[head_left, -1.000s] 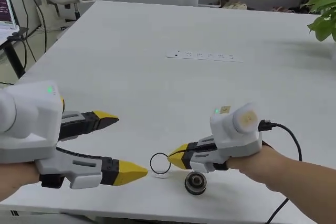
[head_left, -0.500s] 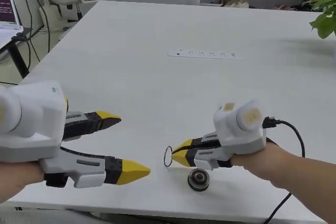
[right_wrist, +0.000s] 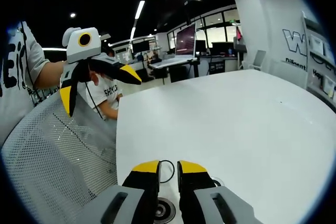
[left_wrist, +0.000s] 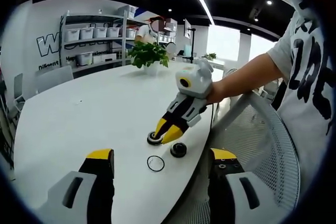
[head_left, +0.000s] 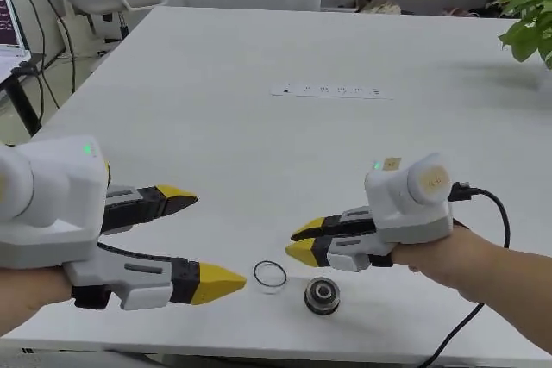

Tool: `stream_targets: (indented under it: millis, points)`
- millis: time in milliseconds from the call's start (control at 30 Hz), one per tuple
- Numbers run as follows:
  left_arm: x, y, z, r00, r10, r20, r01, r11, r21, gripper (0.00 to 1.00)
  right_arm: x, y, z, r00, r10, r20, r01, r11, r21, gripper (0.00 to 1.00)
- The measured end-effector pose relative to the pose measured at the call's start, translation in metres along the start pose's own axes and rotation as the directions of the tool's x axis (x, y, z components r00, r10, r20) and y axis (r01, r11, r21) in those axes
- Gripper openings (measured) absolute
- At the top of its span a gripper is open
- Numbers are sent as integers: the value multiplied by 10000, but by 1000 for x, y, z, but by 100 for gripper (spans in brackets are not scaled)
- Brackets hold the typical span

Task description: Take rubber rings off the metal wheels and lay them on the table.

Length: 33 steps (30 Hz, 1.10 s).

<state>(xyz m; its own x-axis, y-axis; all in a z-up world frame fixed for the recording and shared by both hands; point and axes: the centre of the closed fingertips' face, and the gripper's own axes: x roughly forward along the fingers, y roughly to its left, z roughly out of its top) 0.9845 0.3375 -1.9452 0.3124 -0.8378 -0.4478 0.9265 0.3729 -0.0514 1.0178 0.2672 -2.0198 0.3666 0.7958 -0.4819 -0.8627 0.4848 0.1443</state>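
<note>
Ring (head_left: 254,275), laid flat by wheel (head_left: 322,296), is judged thin, light & floppy, best pinched at its edge; left gripper (head_left: 218,240) is held wide open, right gripper (head_left: 291,243) prob. just parted, empty.

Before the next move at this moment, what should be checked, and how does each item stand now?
1. Rubber ring lies flat on the table, free of both grippers: ok.
2. Right gripper holds nothing, jaws slightly parted: ok.
3. Left gripper holds nothing, jaws wide open: ok.
4. Metal wheel sits on the table beside the ring, not touching it: ok.
5. Whether that wheel carries another ring: cannot tell.
6. Second wheel near the right gripper's tips in the left gripper view, ring on or off: cannot tell.
</note>
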Motion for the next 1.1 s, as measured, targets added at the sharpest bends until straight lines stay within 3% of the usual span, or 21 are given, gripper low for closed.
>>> stream_targets:
  millis: [567,1100]
  points:
    - [23,-5,8,9986,-492,-169,496,9985,239,69,-38,-3,-6,9989,-161,440,147,9994,325,14]
    - [46,-6,-1,9931,-933,-715,969,9940,498,67,-53,-2,-28,9991,-287,324,265,9974,668,16]
